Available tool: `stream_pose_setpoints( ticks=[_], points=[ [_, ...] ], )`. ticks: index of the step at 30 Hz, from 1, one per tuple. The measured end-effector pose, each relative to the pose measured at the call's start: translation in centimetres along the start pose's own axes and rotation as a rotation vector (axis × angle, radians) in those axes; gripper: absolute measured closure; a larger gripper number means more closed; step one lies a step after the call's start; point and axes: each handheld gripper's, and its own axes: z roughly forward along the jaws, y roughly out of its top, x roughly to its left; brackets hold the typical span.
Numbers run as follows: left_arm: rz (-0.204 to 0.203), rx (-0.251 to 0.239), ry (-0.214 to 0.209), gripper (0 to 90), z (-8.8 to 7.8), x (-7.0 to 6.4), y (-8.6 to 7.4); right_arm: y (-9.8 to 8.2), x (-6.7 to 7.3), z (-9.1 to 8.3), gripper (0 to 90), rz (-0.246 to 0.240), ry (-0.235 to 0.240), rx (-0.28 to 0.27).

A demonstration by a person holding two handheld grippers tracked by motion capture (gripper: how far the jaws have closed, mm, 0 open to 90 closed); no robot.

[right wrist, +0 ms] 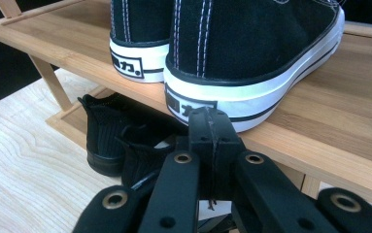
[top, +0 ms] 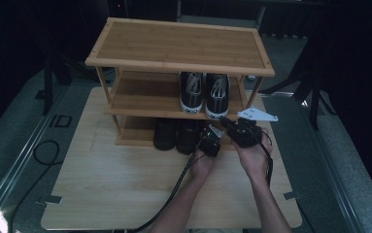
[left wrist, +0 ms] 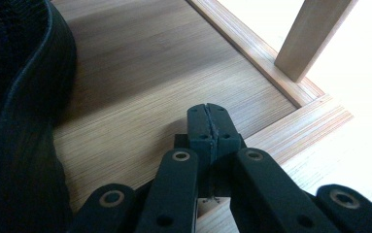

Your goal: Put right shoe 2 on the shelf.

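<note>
A three-tier wooden shoe rack [top: 178,46] is seen standing on the pale tabletop [top: 115,184], its top shelf bare. On the bottom shelf, a pair of black ankle shoes [top: 176,135] is set side by side, left of the grippers. The left hand-held gripper [top: 209,141] is held at the front edge of that bottom shelf, just right of the black shoes; in the left gripper view its jaws are seen clenched together with nothing between them, above the shelf board, with a black shoe's side [left wrist: 23,121] close at the left. On the middle shelf, towards its right end, a pair of black canvas sneakers with white soles [top: 204,92] is placed, heels facing outward. The right hand-held gripper [top: 228,123] is held just before the right sneaker's heel [right wrist: 208,104]; its jaws are likewise pressed shut and empty.
</note>
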Motion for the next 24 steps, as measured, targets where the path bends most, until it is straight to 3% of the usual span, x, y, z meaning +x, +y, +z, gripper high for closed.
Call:
stream_pose_setpoints(
  ticks=[6, 7, 12, 15, 16, 20, 24],
  points=[
    [0.005, 0.005, 0.001, 90.0, 0.0, 0.0, 0.0, 0.2, -0.1, -0.2, 90.0, 0.016, -0.007, -0.027],
    [0.027, 0.012, 0.009, 90.0, -0.1, 0.2, 0.0, 0.3, 0.0, -0.2, 90.0, 0.016, -0.006, -0.027],
    [-0.009, -0.007, -0.002, 90.0, 0.1, 0.0, 0.0, -0.1, 0.8, 0.6, 90.0, -0.041, -0.023, 0.017],
    [-0.014, -0.009, -0.004, 90.0, 0.0, 0.0, 0.0, -0.2, 0.5, 0.5, 90.0, -0.031, -0.027, 0.008],
    [0.013, 0.012, -0.005, 90.0, -0.1, 0.2, 0.0, -0.3, 0.3, 0.4, 90.0, -0.026, -0.037, 0.007],
    [-0.002, -0.001, -0.004, 90.0, 0.0, 0.0, 0.0, -0.6, -0.8, 0.2, 90.0, 0.006, -0.068, 0.009],
    [0.001, 0.001, -0.004, 90.0, 0.0, 0.1, 0.0, -0.5, -0.7, 0.5, 90.0, 0.017, -0.042, 0.011]
  ],
)
